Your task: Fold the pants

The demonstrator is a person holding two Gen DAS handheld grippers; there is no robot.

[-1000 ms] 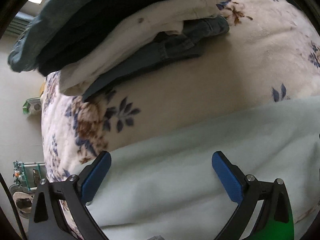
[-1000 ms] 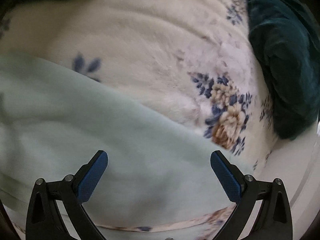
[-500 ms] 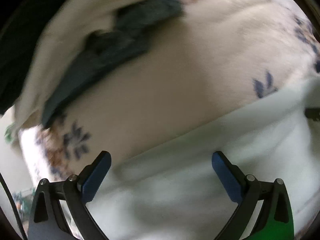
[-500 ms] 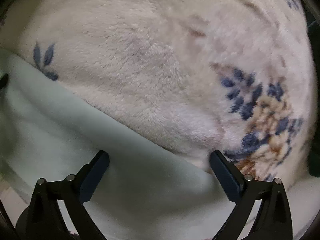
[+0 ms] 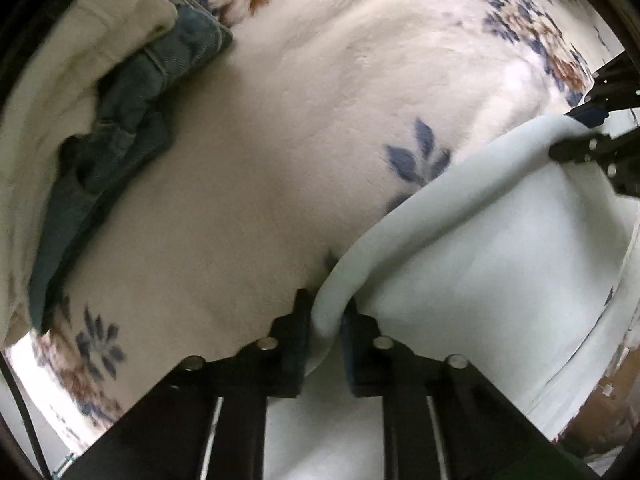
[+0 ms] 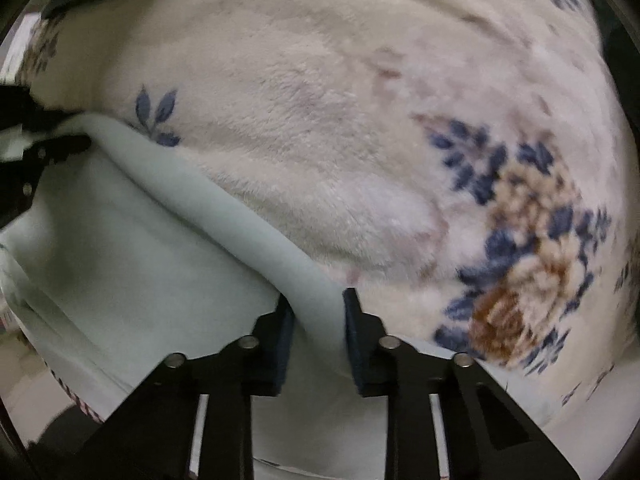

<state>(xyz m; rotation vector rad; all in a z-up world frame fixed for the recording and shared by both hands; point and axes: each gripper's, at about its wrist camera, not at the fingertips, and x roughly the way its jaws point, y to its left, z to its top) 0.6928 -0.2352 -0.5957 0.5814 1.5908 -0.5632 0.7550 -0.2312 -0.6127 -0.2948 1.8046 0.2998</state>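
Along the pants (image 5: 480, 280) edge, both tongs; bare blanket (image 5: 280, 140) beyond.

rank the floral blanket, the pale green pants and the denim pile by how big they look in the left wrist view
1. floral blanket: fills most of the frame.
2. pale green pants: cover the lower right, though nearness to the camera enlarges them.
3. denim pile: a narrow strip at the left, partly cut off, so its true size is unsure.

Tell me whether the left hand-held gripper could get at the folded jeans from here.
Probably not yet: the left hand-held gripper is shut on the pale green pants. Bare blanket lies before the jeans.
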